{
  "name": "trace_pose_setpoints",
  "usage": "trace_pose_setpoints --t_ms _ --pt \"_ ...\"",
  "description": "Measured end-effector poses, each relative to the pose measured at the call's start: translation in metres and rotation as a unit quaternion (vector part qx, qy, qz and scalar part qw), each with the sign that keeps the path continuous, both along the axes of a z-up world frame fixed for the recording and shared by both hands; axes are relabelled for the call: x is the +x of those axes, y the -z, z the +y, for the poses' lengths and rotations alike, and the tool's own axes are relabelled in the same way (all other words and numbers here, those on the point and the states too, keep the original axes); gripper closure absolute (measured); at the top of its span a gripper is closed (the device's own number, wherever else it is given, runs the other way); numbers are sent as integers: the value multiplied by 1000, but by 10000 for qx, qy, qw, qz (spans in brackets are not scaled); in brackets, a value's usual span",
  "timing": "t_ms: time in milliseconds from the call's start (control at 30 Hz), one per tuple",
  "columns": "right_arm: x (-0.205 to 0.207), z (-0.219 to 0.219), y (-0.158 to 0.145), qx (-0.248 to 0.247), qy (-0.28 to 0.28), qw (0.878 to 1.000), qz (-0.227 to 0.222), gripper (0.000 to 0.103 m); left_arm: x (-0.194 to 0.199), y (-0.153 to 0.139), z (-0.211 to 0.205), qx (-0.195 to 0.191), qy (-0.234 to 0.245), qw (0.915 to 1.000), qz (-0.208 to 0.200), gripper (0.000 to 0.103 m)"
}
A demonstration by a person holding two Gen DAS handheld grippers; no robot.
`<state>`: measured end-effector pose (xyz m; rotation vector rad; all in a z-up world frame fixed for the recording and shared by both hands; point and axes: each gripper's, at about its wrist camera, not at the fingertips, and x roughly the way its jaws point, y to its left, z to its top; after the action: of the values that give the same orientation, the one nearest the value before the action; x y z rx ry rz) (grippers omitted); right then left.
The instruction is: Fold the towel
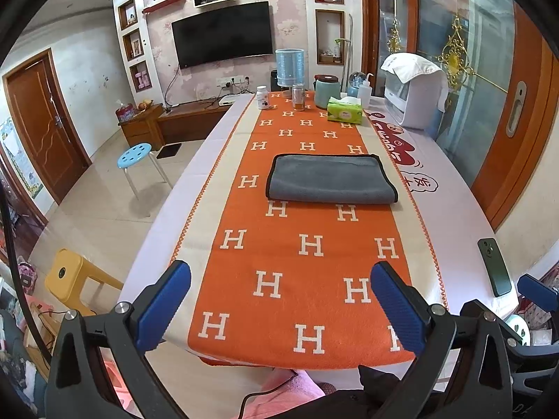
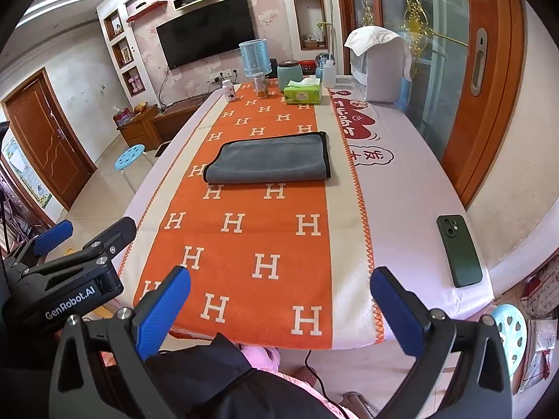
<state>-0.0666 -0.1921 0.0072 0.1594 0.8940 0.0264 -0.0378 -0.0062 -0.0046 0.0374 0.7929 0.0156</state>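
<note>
A grey towel (image 1: 330, 178) with a black hem lies folded flat on the orange H-patterned runner (image 1: 304, 244), in the middle of the table. It also shows in the right wrist view (image 2: 270, 159). My left gripper (image 1: 281, 300) is open and empty, held over the table's near edge, well short of the towel. My right gripper (image 2: 279, 300) is open and empty too, at the near edge beside the left one. The left gripper's body (image 2: 66, 265) shows at the left of the right wrist view.
A dark green phone (image 2: 459, 249) lies on the table's right side near the front. At the far end stand a tissue box (image 1: 344, 111), bottles, a jar and a teal kettle (image 1: 326, 92). A white appliance (image 1: 414, 94) stands at far right. Stools stand on the floor at left.
</note>
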Motion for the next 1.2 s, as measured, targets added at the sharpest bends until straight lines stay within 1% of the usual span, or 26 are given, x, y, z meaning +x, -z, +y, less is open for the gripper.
trace_pose_setpoints --t_ms 433,667,1200 --pt "0 0 1 9 7 10000 34 0 3 0 0 41 77 9999 59 1" --pt "3 0 6 17 19 10000 94 0 9 1 -4 76 143 9998 112 1" --pt "5 0 8 31 -16 9999 145 0 9 2 -3 80 153 9998 141 1"
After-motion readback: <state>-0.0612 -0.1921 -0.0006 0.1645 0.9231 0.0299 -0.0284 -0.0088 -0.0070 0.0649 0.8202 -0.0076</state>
